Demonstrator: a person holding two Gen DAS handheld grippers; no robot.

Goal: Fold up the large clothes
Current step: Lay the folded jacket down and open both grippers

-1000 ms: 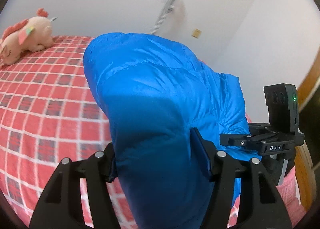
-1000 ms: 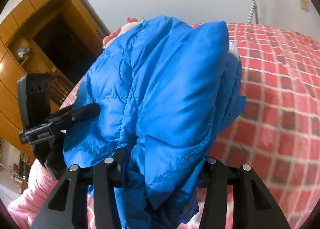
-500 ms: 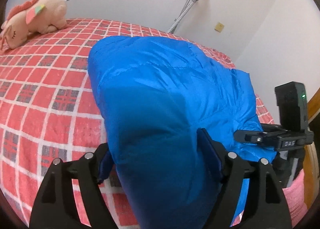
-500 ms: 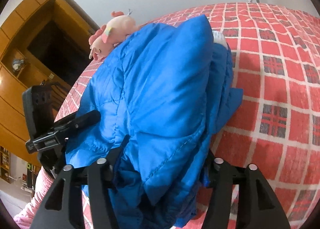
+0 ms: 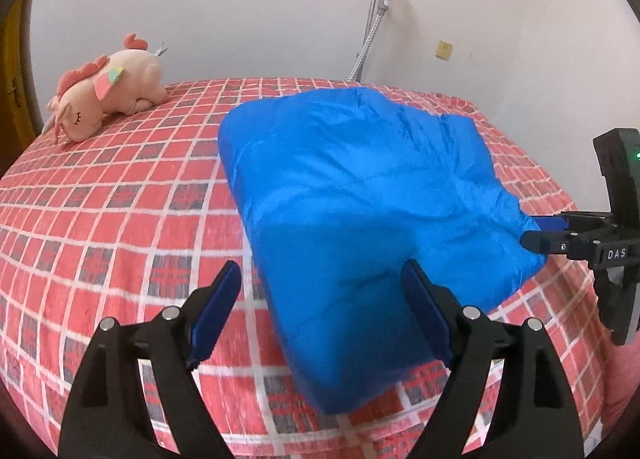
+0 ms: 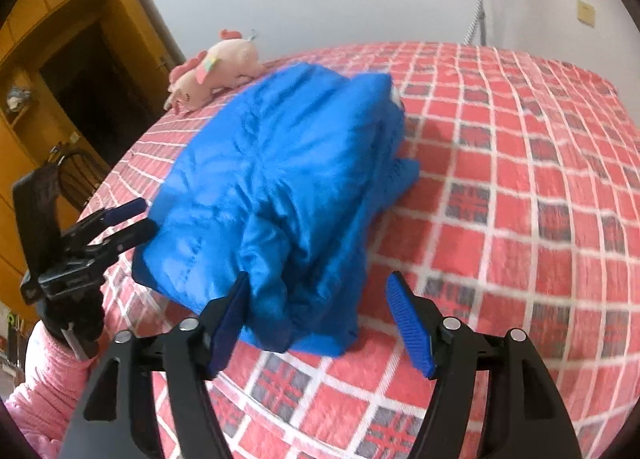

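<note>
A blue puffer jacket (image 5: 360, 187) lies folded in a thick bundle on the red checked bed (image 5: 100, 219). My left gripper (image 5: 320, 299) is open, its jaws wide apart at the bundle's near edge, holding nothing. In the right wrist view the jacket (image 6: 276, 195) lies the same way, and my right gripper (image 6: 320, 311) is open at its near end, empty. The right gripper also shows in the left wrist view (image 5: 560, 239) beside the bundle's right corner. The left gripper shows in the right wrist view (image 6: 116, 227) at the bundle's left edge.
A pink plush unicorn (image 5: 104, 99) lies at the far left of the bed, also in the right wrist view (image 6: 216, 71). A wooden wardrobe and dark doorway (image 6: 72, 71) stand left of the bed. A metal stand (image 5: 376, 19) leans on the far wall.
Both grippers held the jacket bundle up, lowered it onto the bed, and have opened and let go. The bundle now rests flat on the bed.
</note>
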